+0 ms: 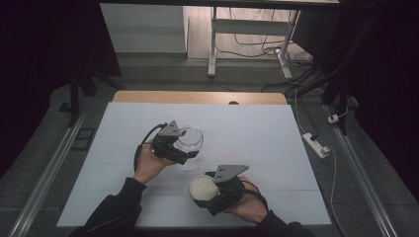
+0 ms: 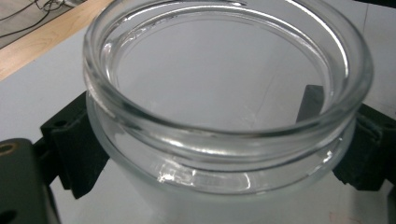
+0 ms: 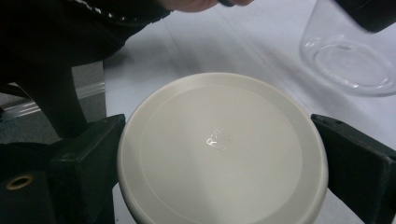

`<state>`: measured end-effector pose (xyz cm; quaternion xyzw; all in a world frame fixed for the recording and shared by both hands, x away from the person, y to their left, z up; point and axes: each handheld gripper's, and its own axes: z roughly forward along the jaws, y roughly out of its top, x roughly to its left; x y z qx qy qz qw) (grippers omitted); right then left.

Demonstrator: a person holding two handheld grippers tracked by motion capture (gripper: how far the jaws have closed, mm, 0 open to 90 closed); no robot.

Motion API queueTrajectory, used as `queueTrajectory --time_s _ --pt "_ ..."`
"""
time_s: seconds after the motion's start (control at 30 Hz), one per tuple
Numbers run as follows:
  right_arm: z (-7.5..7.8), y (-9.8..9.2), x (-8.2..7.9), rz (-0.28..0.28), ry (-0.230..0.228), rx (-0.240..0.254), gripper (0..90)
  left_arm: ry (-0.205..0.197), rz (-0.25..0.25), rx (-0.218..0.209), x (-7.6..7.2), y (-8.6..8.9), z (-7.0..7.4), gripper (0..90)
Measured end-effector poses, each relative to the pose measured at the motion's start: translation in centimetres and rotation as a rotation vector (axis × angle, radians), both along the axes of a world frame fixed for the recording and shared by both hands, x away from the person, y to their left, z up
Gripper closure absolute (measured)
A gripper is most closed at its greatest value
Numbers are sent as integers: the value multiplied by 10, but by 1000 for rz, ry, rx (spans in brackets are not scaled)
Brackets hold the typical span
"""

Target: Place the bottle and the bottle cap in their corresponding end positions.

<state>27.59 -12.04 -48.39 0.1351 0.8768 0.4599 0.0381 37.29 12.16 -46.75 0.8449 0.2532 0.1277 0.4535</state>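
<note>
A clear glass jar with no lid stands on the white table cover, its wide mouth facing up. My left gripper is shut on the jar, one black jaw pressed against each side of its wall. Nearer the front edge, my right gripper is shut on a round cream lid, flat face up. In the right gripper view the lid sits between the two jaws, with the jar farther off at the upper right.
The white cover lies over a wooden table whose far edge shows. A power strip and cables lie on the floor to the right. Desk legs stand beyond the table.
</note>
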Motion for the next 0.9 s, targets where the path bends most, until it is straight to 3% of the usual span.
queueTrajectory --time_s 0.6,0.9 --pt "-19 12 2 0 -5 -39 70 -19 -3 -9 25 -17 -1 71" --pt "-28 16 7 -17 -11 -53 70 -22 11 -1 38 -24 -9 72"
